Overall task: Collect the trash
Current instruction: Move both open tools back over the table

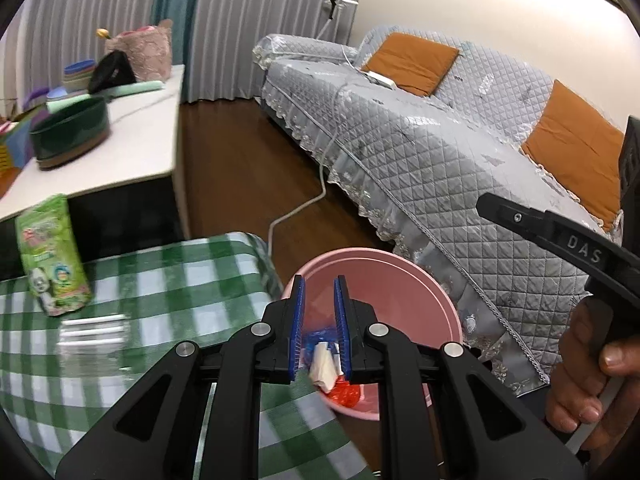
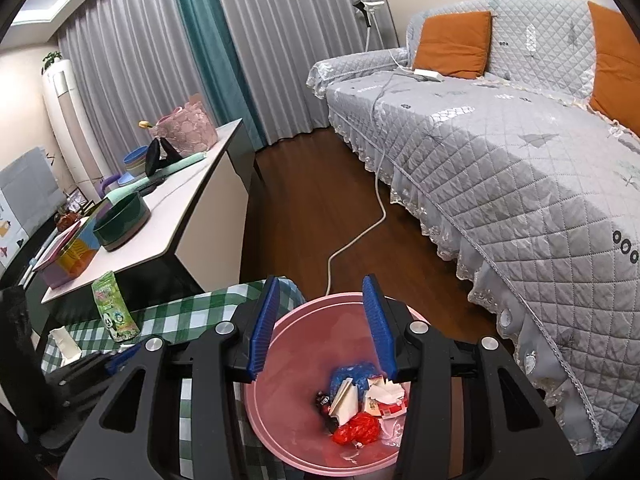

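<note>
Trash (image 2: 360, 404) in pink bin (image 2: 280, 360) (partly behind right gripper (image 2: 322, 330))

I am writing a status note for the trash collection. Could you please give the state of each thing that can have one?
Left tool: open, nothing gripped, above the bin.
Right tool: open, empty, above the bin.
Pink bin: upright, uncovered, trash at the bottom.
Green packet: standing upright on the checked tablecloth.
White cable: lying loose on the floor.

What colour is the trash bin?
Pink bin, clearest in the right wrist view.
</note>
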`<action>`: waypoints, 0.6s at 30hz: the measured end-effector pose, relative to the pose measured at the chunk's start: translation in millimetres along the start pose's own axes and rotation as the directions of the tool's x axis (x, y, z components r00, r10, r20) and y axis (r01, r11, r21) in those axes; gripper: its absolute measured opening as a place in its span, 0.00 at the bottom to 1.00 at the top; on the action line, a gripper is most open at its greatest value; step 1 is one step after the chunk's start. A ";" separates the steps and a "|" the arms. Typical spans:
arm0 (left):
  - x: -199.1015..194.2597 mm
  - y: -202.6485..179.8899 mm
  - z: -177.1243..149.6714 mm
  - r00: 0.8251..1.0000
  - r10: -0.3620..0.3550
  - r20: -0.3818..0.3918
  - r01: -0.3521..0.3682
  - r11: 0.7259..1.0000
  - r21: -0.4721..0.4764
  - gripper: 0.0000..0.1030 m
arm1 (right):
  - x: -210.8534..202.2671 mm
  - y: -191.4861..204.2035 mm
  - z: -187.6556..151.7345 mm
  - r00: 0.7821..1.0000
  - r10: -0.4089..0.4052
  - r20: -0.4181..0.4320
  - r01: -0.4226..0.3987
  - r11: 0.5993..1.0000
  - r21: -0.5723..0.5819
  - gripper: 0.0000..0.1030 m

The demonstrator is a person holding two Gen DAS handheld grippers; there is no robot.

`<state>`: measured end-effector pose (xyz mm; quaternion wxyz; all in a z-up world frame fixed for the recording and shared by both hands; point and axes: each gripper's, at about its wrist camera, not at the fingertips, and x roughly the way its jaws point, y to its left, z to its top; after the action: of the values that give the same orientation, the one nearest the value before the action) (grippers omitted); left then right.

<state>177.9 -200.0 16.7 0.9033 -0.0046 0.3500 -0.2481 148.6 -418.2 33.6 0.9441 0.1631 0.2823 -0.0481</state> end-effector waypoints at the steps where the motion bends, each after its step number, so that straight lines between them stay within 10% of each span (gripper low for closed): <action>1: -6.8 4.5 0.1 1.000 0.008 0.007 -0.008 1.000 -0.004 0.15 | -0.7 3.1 -0.7 1.000 0.005 0.001 -0.005 1.000 -0.005 0.43; 18: -118.6 130.1 -29.4 0.974 0.210 0.089 -0.195 0.969 -0.151 0.15 | -2.9 77.3 -25.9 0.993 0.114 -0.019 -0.115 0.988 -0.104 0.41</action>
<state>142.2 -27.5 45.5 0.9383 -0.0456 0.3177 -0.1286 146.9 -336.7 36.5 0.9508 0.1295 0.2806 0.0220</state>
